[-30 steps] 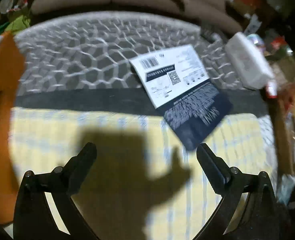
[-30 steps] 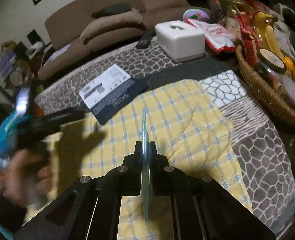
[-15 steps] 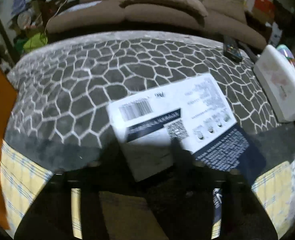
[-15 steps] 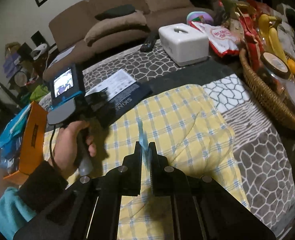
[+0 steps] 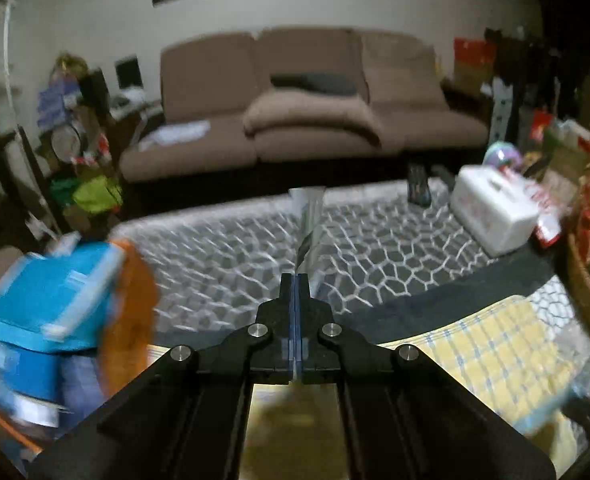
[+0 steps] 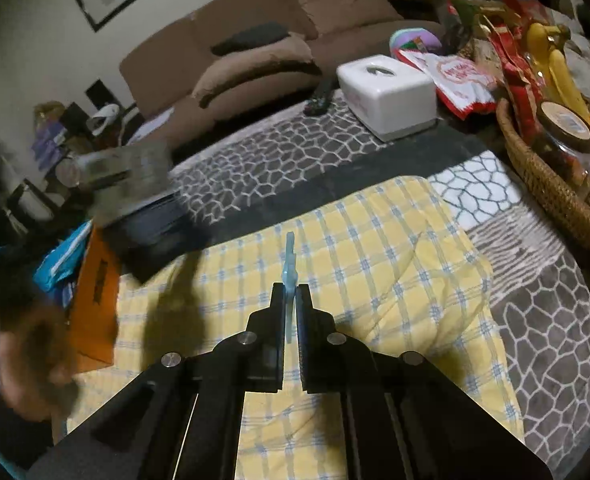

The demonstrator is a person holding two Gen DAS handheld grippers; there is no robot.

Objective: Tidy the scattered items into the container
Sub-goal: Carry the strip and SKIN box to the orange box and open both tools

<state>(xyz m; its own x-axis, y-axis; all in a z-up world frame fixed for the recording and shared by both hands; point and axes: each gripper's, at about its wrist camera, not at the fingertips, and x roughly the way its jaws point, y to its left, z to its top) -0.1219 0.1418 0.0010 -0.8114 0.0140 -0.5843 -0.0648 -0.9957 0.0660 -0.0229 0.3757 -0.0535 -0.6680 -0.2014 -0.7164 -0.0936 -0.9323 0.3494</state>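
Black jaws of the left hand-held gripper (image 5: 295, 280) stand together, clamped edge-on along a flat printed packet (image 5: 309, 220) that rises straight ahead of the tips, clear of the grey cobble-patterned cover (image 5: 375, 252) beyond it. Down to that gripper's left, blurred, sits an orange container (image 5: 135, 296) with blue packs (image 5: 47, 308) crowded against it, the apparent destination; a white tissue box (image 5: 495, 212) lies well off to the right. From the right wrist view, the right hand-held gripper (image 6: 291, 292) is also closed, pinching a thin pale-blue flat piece (image 6: 290, 264) that sticks up between its tips above the yellow checked cloth (image 6: 375, 260). Far to this gripper's left the packet (image 6: 135, 196) shows as a smeared white-and-dark sheet held aloft just above the orange container (image 6: 95, 292), with the person's hand (image 6: 27, 360) a blur below it. A wicker basket (image 6: 543, 176) of jars and fruit sits to the right, well apart. By the look of it, the step in hand is carrying the lifted packet to the orange container. The next move would call for swinging it over the container's opening, lowering it among the blue packs, then parting the jaws; the pale-blue piece would follow.
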